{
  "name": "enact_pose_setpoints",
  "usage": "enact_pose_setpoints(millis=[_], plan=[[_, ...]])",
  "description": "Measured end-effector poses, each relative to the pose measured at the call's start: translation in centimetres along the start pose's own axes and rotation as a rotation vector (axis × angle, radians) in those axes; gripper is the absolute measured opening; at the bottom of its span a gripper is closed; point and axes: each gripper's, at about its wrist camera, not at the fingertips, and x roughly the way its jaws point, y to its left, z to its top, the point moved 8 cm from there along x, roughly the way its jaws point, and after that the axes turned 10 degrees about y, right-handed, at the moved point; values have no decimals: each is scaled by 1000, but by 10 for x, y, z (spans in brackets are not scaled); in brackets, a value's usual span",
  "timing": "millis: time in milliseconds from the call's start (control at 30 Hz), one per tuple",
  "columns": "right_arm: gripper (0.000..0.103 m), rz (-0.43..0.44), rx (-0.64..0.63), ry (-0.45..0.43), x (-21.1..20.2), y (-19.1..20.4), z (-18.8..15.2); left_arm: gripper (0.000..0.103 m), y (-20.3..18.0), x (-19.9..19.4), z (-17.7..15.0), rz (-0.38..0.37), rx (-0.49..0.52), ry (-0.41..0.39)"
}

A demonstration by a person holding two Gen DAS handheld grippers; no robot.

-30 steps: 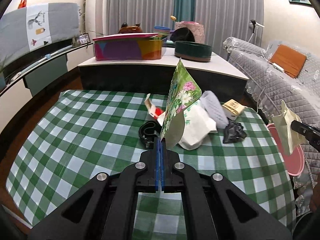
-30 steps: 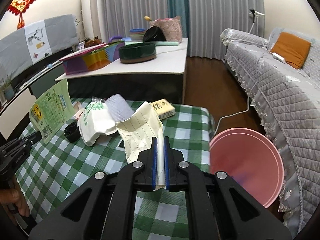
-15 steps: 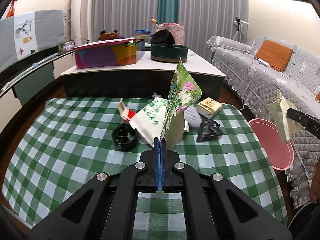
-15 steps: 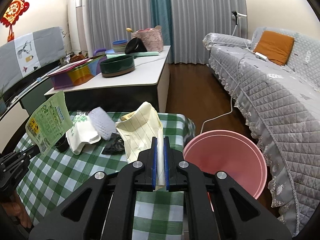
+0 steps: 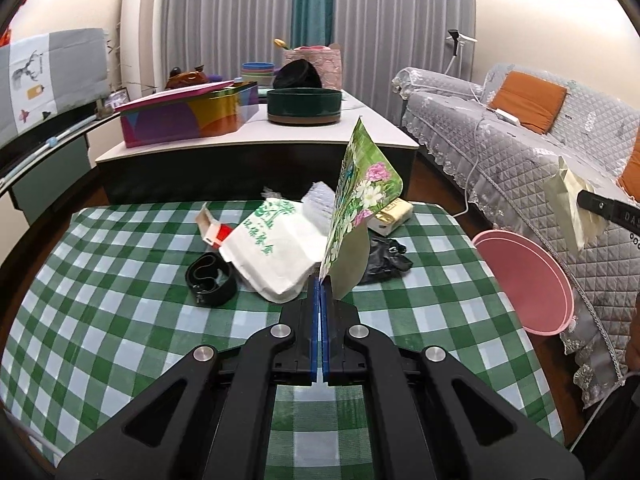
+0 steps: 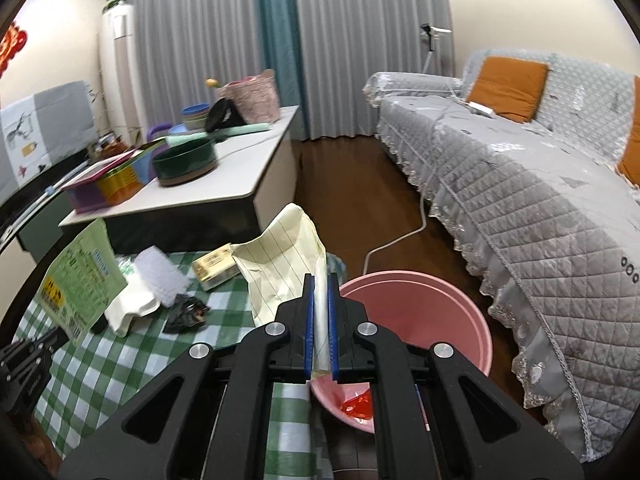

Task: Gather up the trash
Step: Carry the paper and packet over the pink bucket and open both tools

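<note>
My left gripper (image 5: 320, 284) is shut on a green flowered packet (image 5: 360, 196), held upright above the checked table (image 5: 120, 300); the packet also shows in the right wrist view (image 6: 80, 276). My right gripper (image 6: 320, 284) is shut on a cream lined paper wrapper (image 6: 280, 260), at the table's right edge beside the pink bin (image 6: 420, 320). The bin (image 5: 528, 272) stands on the floor right of the table, with red scrap (image 6: 356, 404) inside. On the table lie a white bag (image 5: 276, 248), black crumpled wrap (image 5: 384, 260), a black band (image 5: 210, 280), a red-white carton (image 5: 214, 230) and a yellow box (image 5: 390, 214).
A low white table (image 5: 256, 144) with a colourful tin (image 5: 188, 114) and a dark green bowl (image 5: 304, 106) stands behind. A grey quilted sofa (image 6: 540, 200) with orange cushions runs along the right. A white cable (image 6: 400, 236) lies on the wood floor.
My right gripper has moved right with the lined wrapper, from over the table to beside the pink bin. My left gripper has drawn back and up a little, still holding the packet.
</note>
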Motion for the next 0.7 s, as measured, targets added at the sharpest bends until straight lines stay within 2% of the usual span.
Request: enact_pose_setpoints(millis=[367, 700], plan=[[6, -72, 87, -43, -13, -49, 19, 1, -32, -3, 5, -57, 52, 6], [6, -123, 158, -53, -20, -96, 30, 1, -92, -3, 20, -147, 124, 14]])
